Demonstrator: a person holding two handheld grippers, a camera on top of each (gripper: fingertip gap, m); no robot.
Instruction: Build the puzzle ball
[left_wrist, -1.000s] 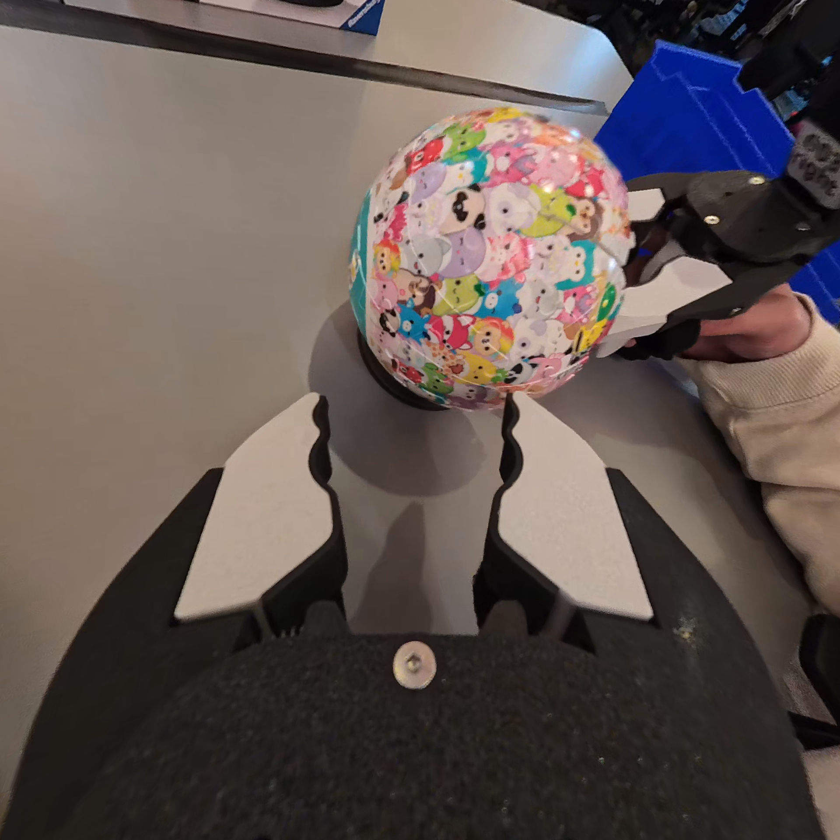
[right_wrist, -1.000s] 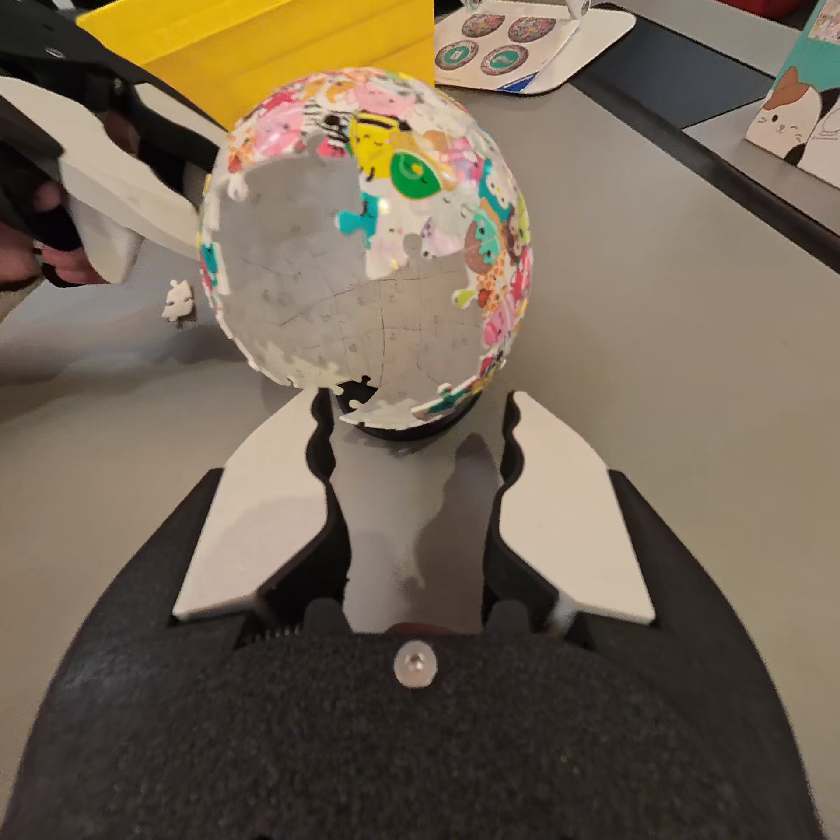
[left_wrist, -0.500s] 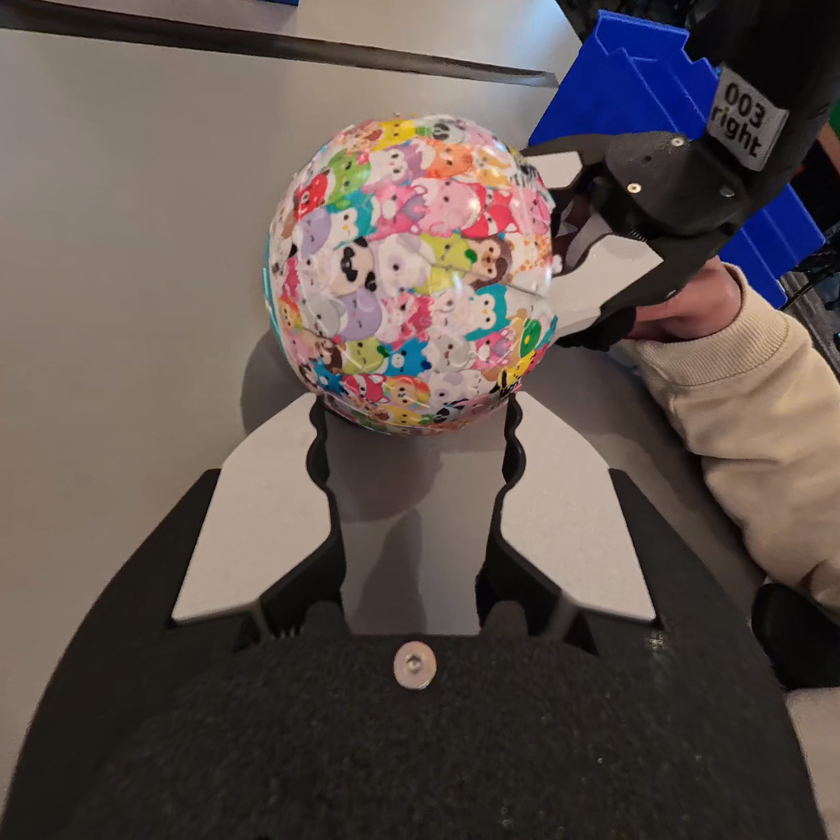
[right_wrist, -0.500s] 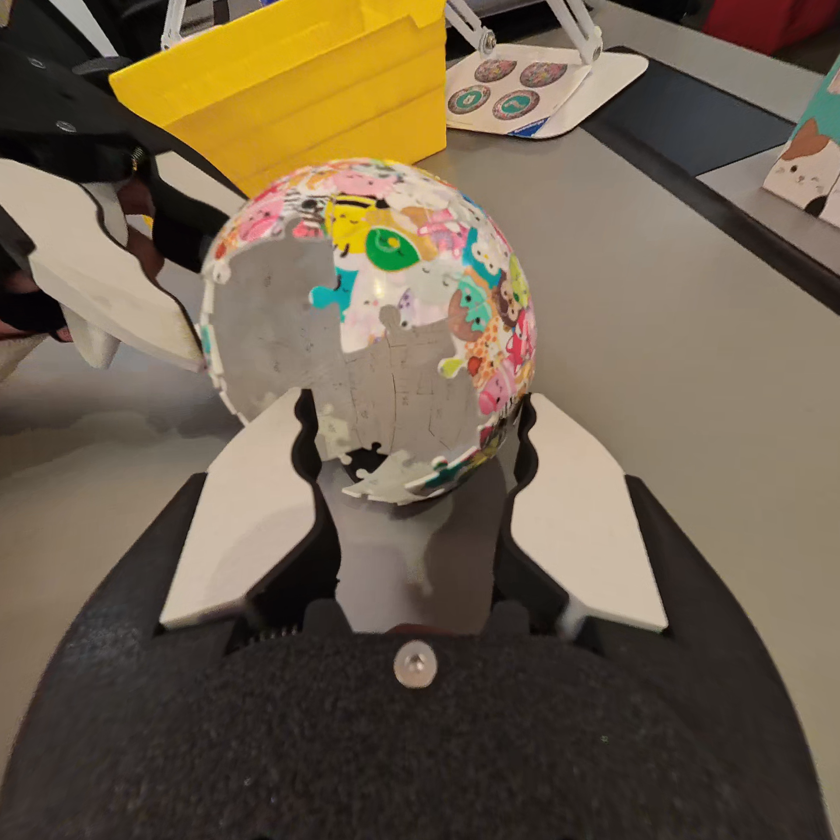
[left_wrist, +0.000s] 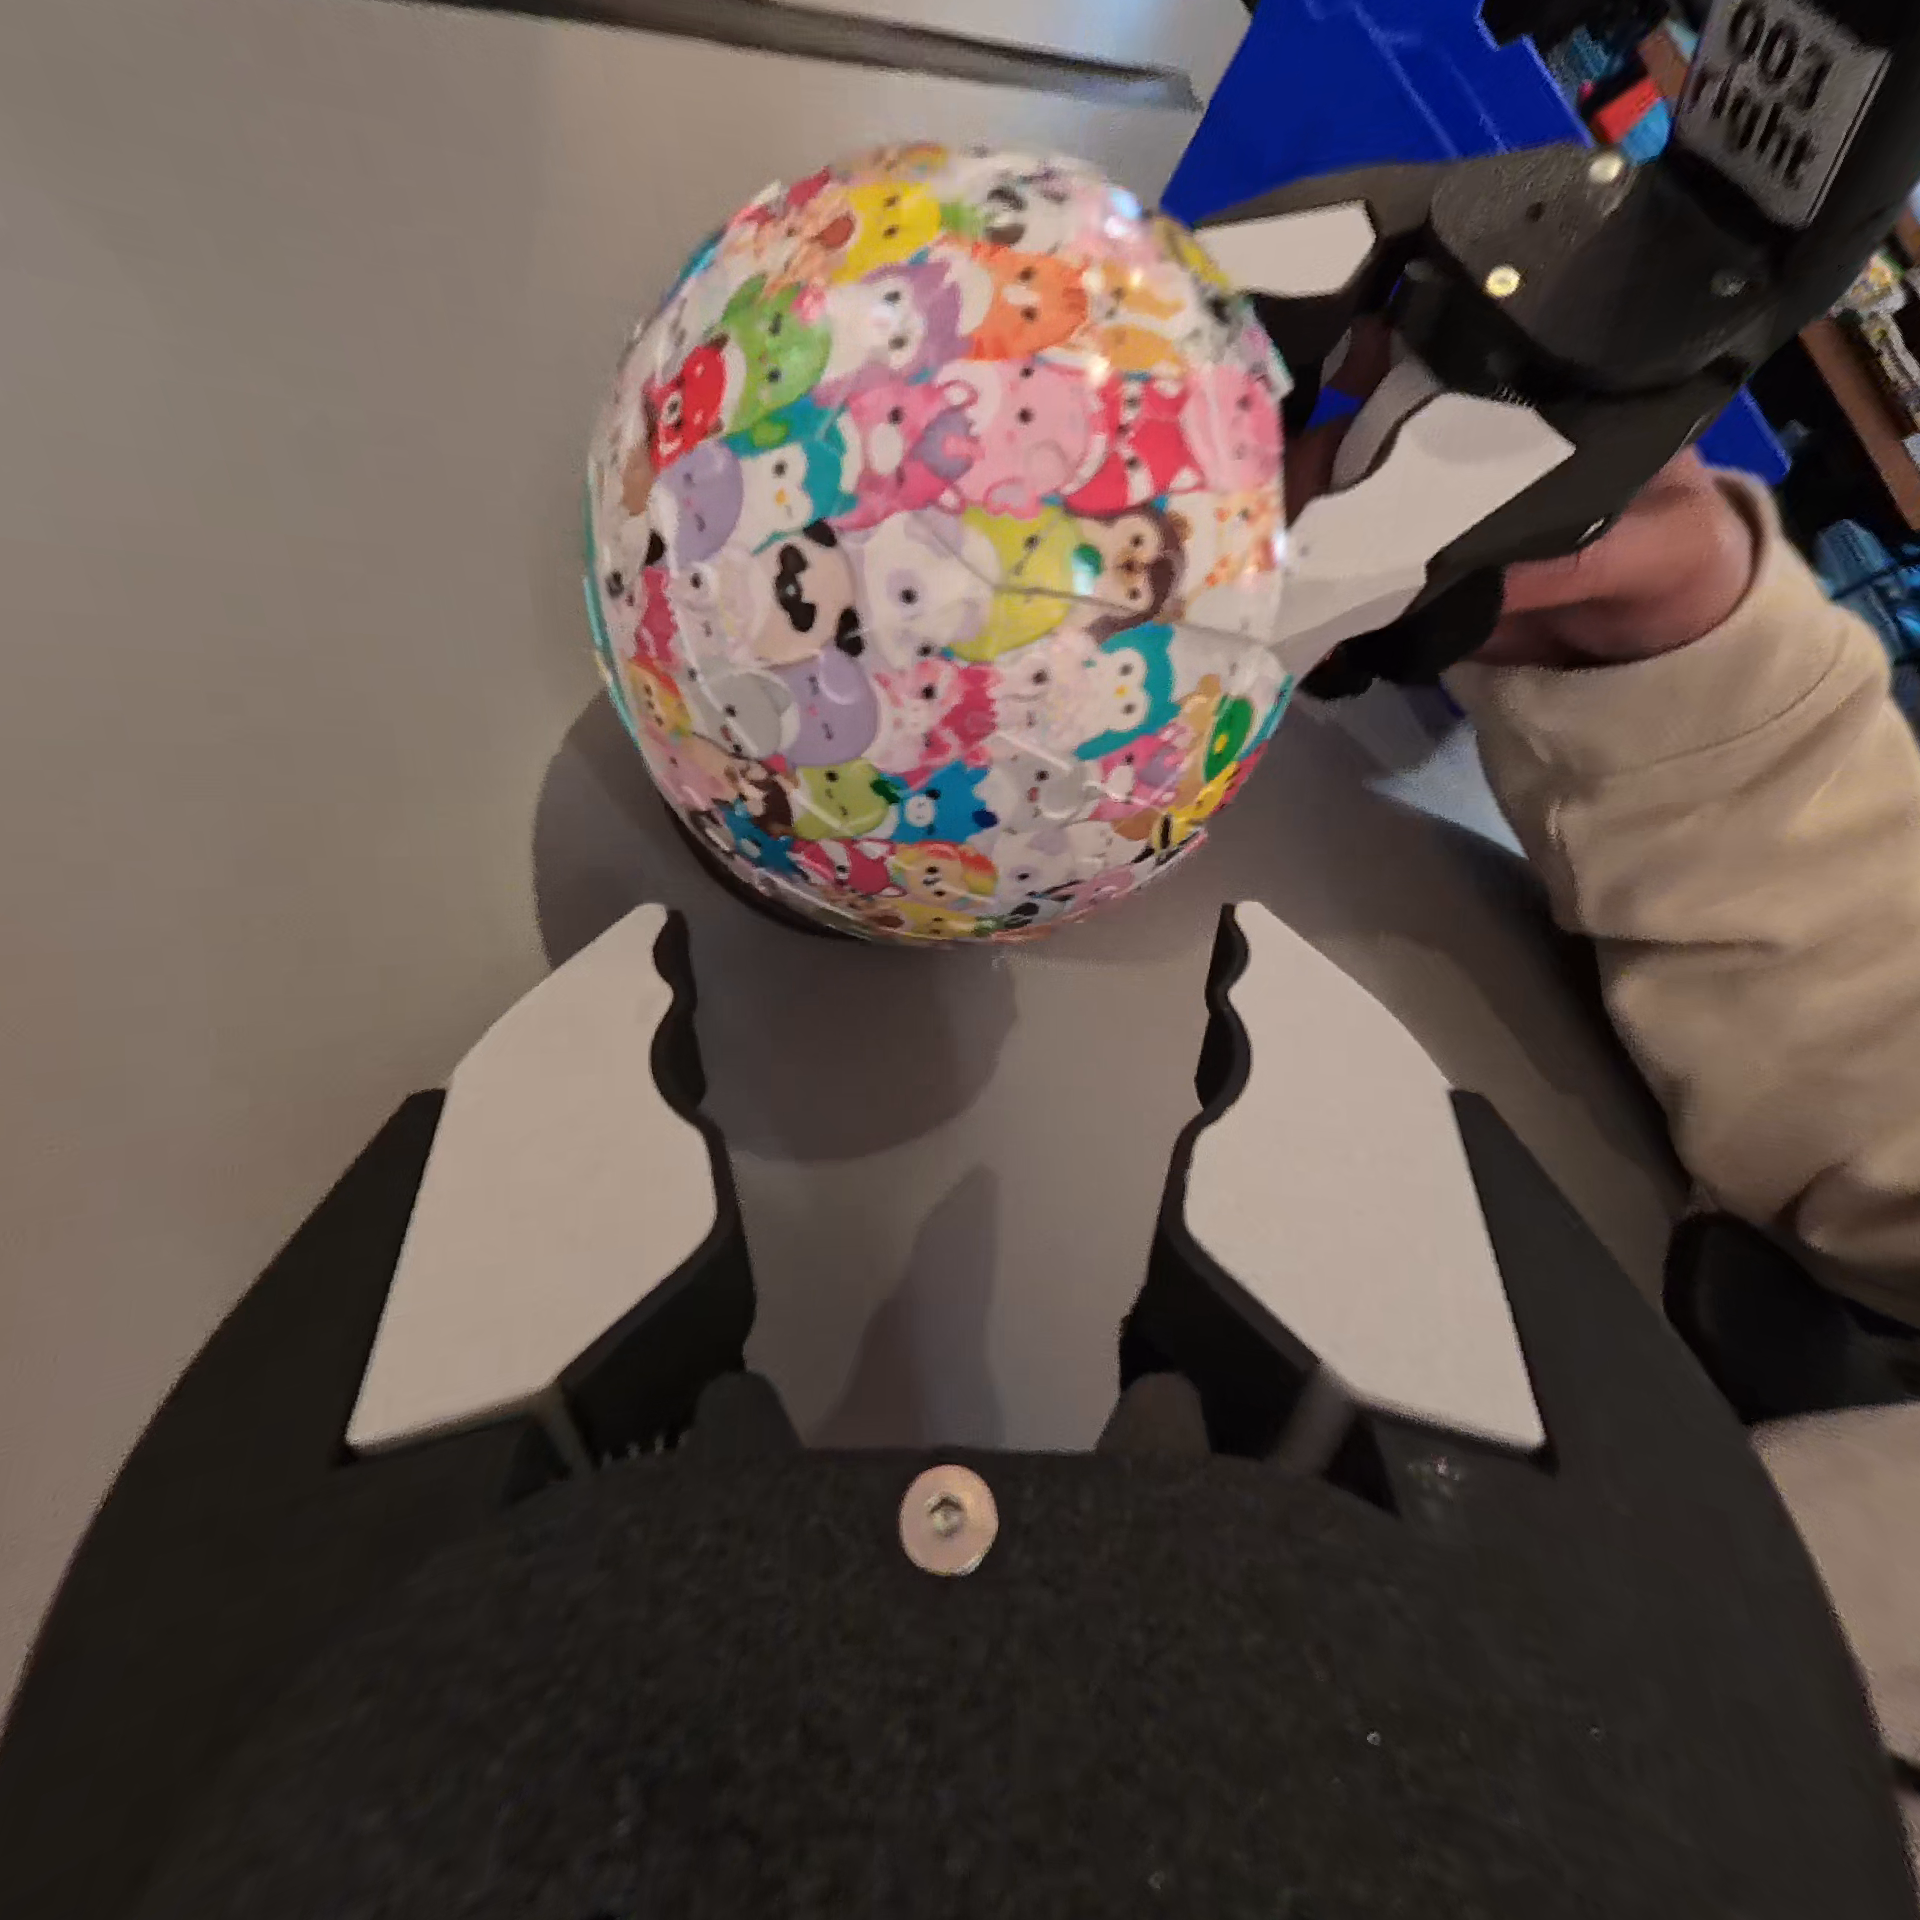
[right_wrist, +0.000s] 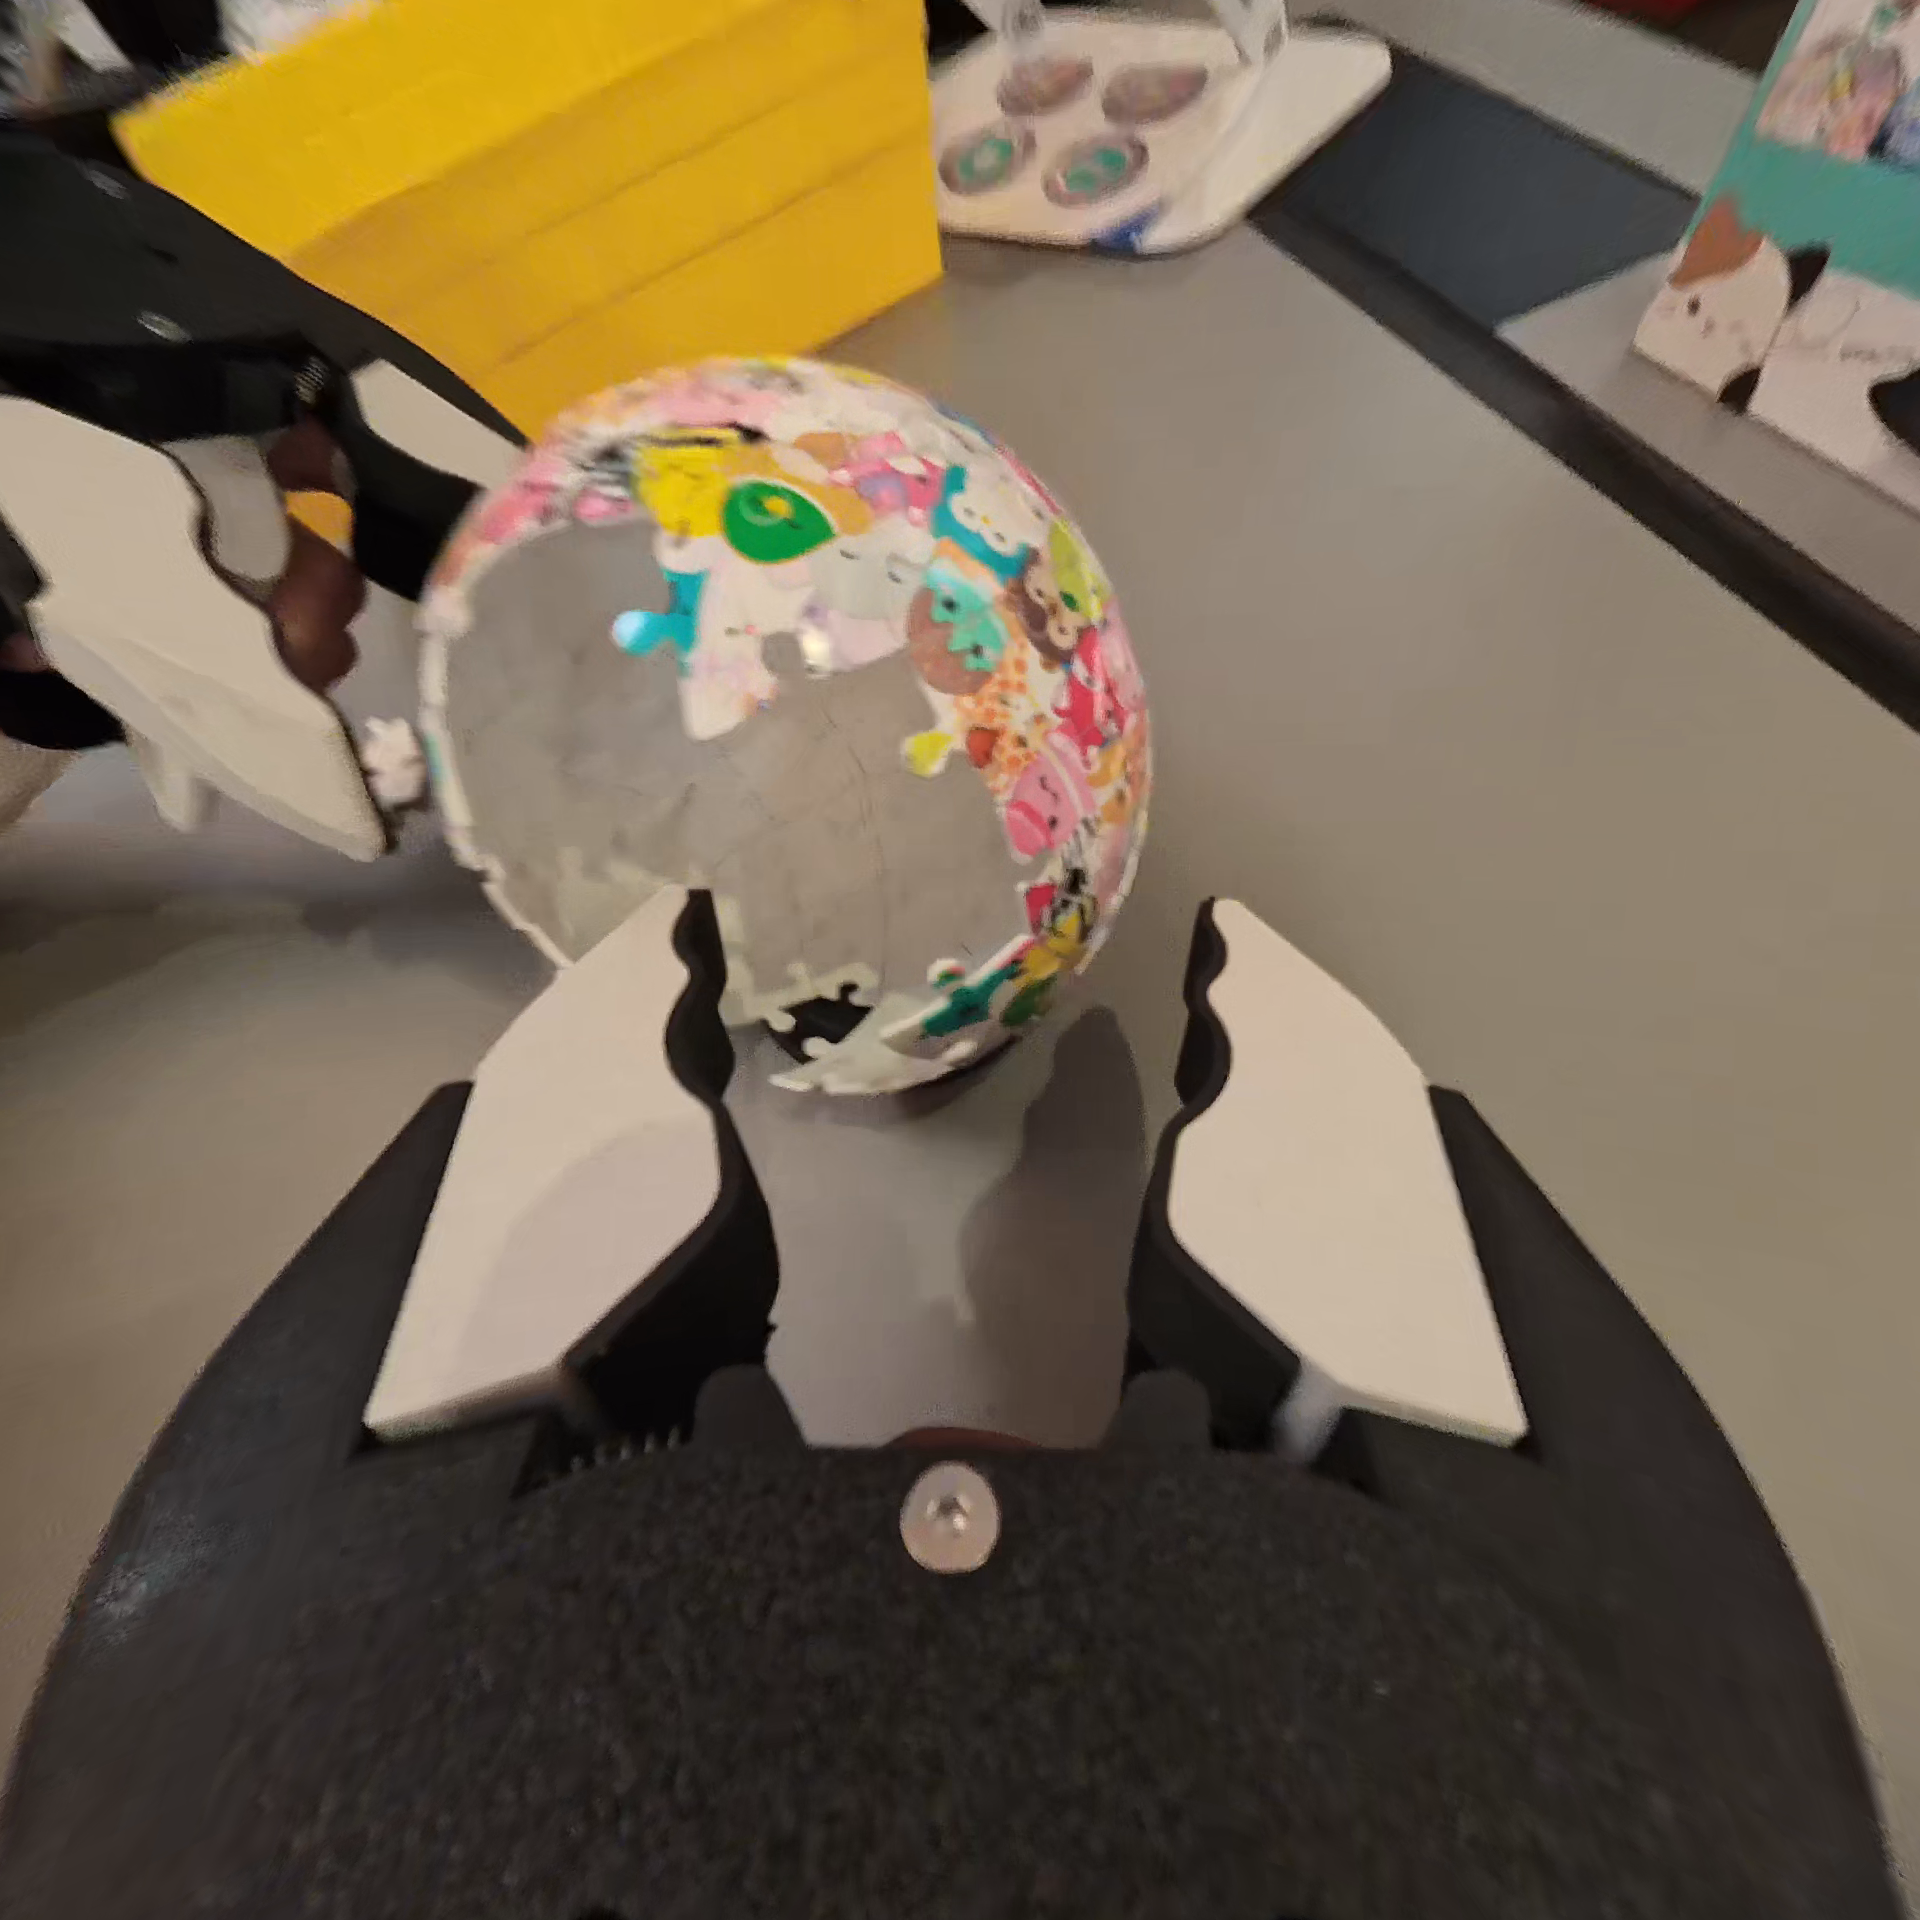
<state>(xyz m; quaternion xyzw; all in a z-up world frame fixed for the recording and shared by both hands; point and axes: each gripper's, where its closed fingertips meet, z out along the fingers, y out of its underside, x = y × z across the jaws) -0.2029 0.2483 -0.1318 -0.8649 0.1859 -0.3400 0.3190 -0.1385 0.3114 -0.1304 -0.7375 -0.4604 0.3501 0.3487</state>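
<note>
The puzzle ball (left_wrist: 935, 540) sat on a dark round base on the grey worktop (left_wrist: 260, 623), between the two hand-held grippers. From the left wrist view its shell was whole: glossy curved pieces printed with crowded cartoon animals in pink, purple, yellow, green and blue. From the right wrist view (right_wrist: 790, 717) a large jagged gap showed the pale grey inner side of the far pieces, with printed pieces only across the top and down the right edge.

The left hand-held gripper (left_wrist: 945, 925) stood wide and empty just short of the ball. The right hand-held gripper (right_wrist: 940, 925) was also spread wide, empty, its fingertips close at the ball's lower part. A yellow bin (right_wrist: 582, 197) stood behind and a blue bin (left_wrist: 1351, 114) on the other side.
</note>
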